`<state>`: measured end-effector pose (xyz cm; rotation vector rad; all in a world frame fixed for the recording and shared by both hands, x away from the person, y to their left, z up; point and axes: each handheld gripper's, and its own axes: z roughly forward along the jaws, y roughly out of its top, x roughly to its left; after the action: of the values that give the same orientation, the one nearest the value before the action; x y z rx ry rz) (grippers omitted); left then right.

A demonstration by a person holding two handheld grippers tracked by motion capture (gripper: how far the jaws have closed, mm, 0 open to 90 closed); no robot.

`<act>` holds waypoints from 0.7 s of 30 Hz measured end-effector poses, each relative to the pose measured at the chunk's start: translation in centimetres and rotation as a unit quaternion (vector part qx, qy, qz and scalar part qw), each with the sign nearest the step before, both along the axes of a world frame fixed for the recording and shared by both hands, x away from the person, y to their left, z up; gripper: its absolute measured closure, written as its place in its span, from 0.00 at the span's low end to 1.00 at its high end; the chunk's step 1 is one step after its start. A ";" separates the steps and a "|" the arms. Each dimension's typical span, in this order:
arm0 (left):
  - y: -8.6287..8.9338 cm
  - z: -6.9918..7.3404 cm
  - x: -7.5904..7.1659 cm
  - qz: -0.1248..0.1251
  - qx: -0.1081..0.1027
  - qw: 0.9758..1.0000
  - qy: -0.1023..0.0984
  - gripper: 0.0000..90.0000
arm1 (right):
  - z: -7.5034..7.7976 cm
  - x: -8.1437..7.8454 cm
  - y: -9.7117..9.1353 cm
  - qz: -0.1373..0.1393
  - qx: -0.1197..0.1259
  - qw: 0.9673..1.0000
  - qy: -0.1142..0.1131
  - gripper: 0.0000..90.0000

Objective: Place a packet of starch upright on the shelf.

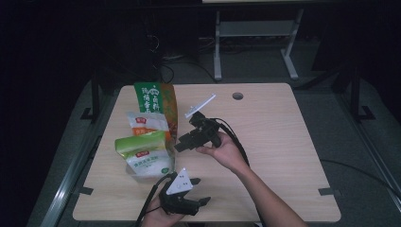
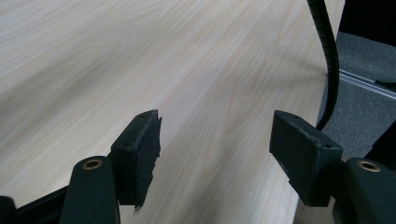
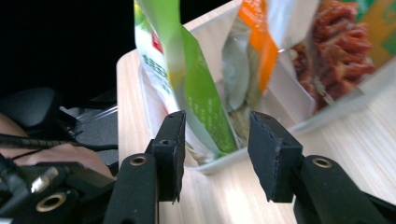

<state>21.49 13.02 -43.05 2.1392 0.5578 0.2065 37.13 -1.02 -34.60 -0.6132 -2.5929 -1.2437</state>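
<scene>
A clear tray (image 1: pixel 138 176) at the table's left holds three upright pouches: a green one (image 1: pixel 144 153) in front, a white and orange one (image 1: pixel 146 124) behind it, and a tall green and orange one (image 1: pixel 156 101) at the back. My right gripper (image 1: pixel 179 143) points at the tray from the right. In the right gripper view its jaws (image 3: pixel 217 154) stand open just short of the tray rim (image 3: pixel 224 163), with the green pouch (image 3: pixel 191 79) beyond them and nothing between the pads. My left gripper (image 1: pixel 201 191) rests near the front edge, open (image 2: pixel 215 144) over bare wood.
The light wooden table (image 1: pixel 283 142) has a round cable hole (image 1: pixel 238 96) near its far edge. A black cable (image 2: pixel 329 56) hangs past the table's edge in the left gripper view. Grey floor and desk legs (image 1: pixel 217 52) lie beyond the table.
</scene>
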 end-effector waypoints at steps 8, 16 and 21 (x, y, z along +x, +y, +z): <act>0.0 0.1 0.1 0.001 0.002 1.000 0.000 0.37 | 0.3 -0.1 -2.2 -0.020 0.001 1.000 0.006 0.59; 0.1 0.1 0.1 0.004 -0.003 1.000 0.002 0.37 | 0.2 0.0 -4.3 -0.040 -0.001 0.999 0.008 0.57; 0.1 0.2 0.2 0.004 -0.002 1.000 0.001 0.37 | 0.3 0.1 -5.2 -0.049 -0.001 0.999 0.005 0.56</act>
<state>21.66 13.16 -42.89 2.1330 0.5679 0.2073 37.20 -6.26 -34.28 -0.7540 -2.5840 -1.2633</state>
